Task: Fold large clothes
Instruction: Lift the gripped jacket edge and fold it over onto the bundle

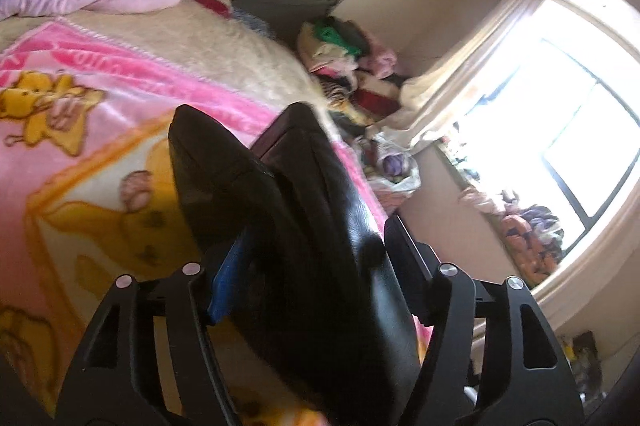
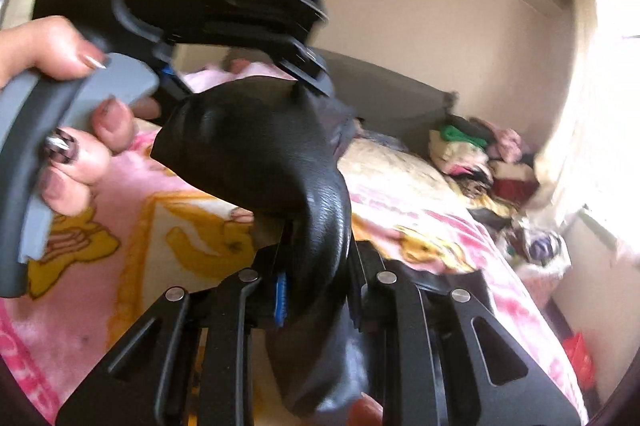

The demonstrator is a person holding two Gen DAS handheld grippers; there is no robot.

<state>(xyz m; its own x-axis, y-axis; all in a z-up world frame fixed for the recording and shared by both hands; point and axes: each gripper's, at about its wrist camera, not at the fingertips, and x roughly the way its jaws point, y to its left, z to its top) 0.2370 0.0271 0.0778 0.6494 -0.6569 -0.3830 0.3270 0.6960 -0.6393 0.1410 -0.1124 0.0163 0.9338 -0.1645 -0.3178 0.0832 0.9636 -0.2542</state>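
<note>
Two grippers, black garment (image 2: 256, 153) stretched between

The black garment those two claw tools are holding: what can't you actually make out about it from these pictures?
- Black garment: its type and full shape; both views crop it, and folds hide the rest.
- Left gripper: its fingertips, left wrist view; the fabric covers them.
- Right gripper: likewise, right wrist view.
- Bed under the garment: hidden.
</note>
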